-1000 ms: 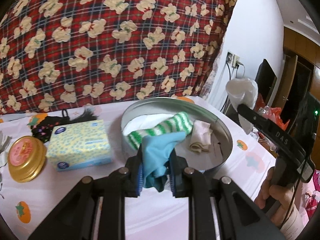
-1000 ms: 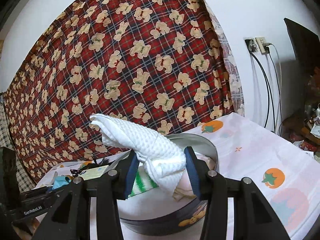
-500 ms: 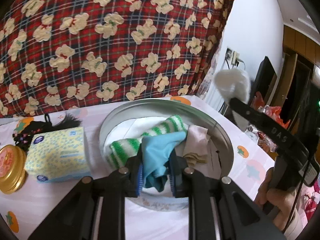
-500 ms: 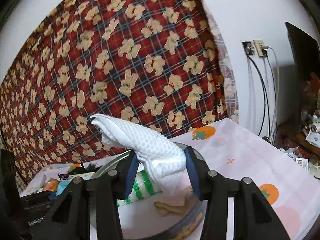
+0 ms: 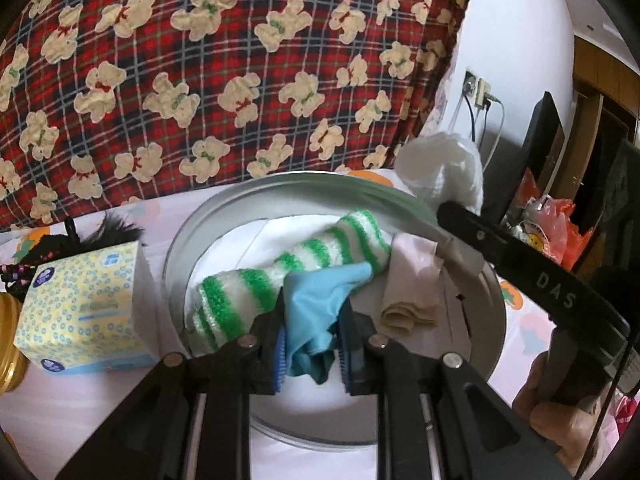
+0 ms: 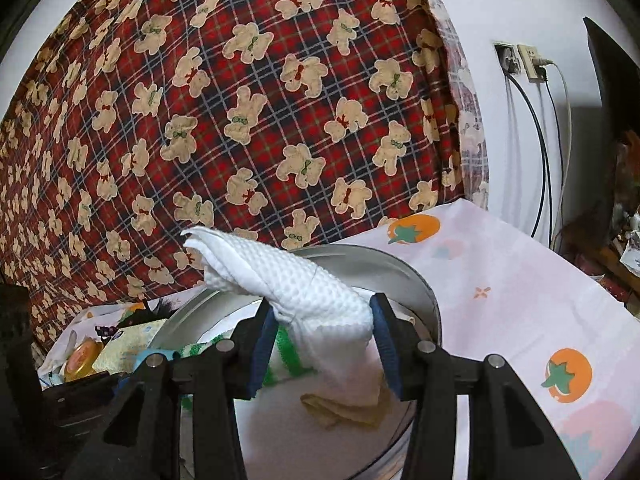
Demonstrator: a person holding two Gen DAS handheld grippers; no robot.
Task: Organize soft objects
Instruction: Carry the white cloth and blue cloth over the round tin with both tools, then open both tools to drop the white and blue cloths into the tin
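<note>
Both jaws pinch cloth above the round tin [image 5: 492,344]: left gripper [image 5: 312,350] clamps a blue cloth [image 5: 316,300], right gripper [image 6: 324,344] clamps a white cloth [image 6: 304,292], beside a striped sock [image 5: 288,272].

Both wrist views close above, facing plaid backdrop, sharing round tin [image 5: 400,200] [image 6: 416,280]

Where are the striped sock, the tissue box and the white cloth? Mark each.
striped sock [image 5: 292,268], left wrist view, on its middle stripes.
tissue box [image 5: 80,304], left wrist view, on its front face.
white cloth [image 6: 308,292], right wrist view, on its waffle-textured middle.
</note>
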